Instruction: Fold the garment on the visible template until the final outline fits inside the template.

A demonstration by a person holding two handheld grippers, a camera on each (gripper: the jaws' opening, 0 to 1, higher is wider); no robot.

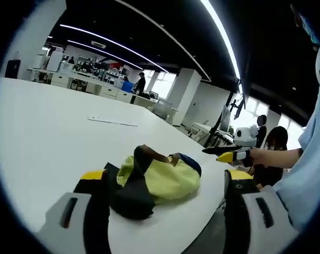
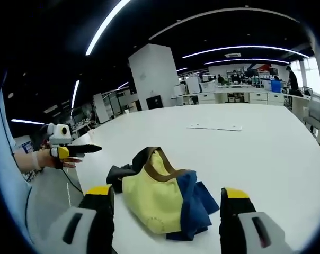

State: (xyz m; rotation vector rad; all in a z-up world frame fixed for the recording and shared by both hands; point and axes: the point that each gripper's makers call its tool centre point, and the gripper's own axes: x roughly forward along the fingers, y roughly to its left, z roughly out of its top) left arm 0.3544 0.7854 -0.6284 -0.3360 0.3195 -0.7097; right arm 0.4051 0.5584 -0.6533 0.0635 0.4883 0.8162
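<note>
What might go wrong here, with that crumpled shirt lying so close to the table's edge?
The garment is bunched in a heap near the table edge, so a clumsy pull could drag it off. Both grippers' jaws stand open and apart from it, so a grab may catch several layers at once.

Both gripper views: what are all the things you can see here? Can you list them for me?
garment: one, yellow with blue, black and brown parts, crumpled on the table near its edge.
table: one, white, large.
strip: one, thin, white, flat on the table beyond the garment.
office desks: several, white, far background.
left hand-held gripper: one, grey with yellow-tipped black jaws, open, garment between the jaws.
right hand-held gripper: one, same colours, open, straddling the garment.
hand: one, holding the left hand-held gripper.
</note>
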